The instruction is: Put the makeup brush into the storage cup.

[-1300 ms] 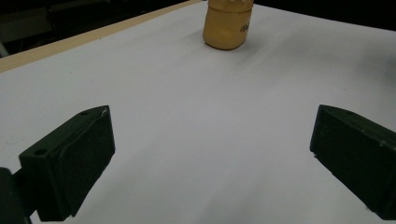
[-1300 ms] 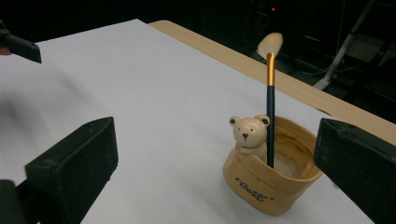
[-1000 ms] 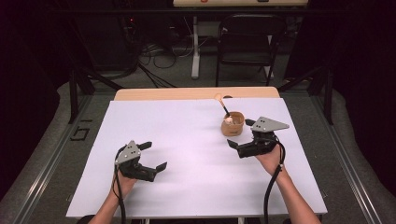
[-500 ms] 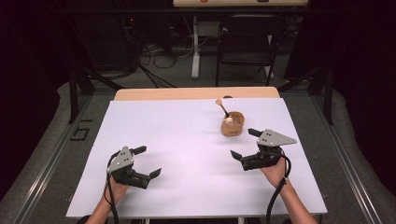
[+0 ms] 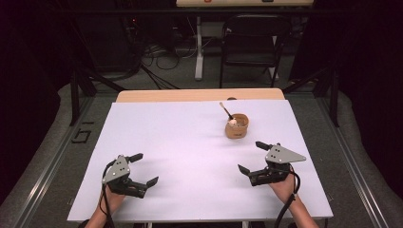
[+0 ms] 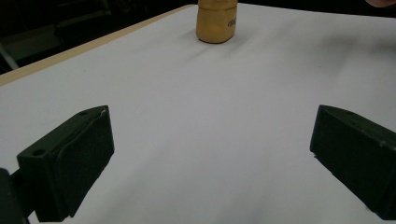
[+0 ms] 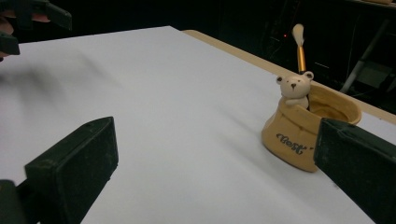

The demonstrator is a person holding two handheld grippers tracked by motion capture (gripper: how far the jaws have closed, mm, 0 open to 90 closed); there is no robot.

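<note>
Right gripper (image 5: pixel 253 160) gapes near, short of the bear cup (image 5: pixel 236 127)

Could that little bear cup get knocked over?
It might. The bear cup stands alone on the white table cover, with a long spoon sticking up from it. If the open right gripper, the nearer one, reaches in carelessly, a jaw could catch the spoon and tip the cup.

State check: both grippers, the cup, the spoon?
left gripper: open, holding nothing, near the table's front edge
right gripper: open, holding nothing, apart from the cup
bear cup: upright on the white table
spoon: standing in the cup, handle leaning out
</note>
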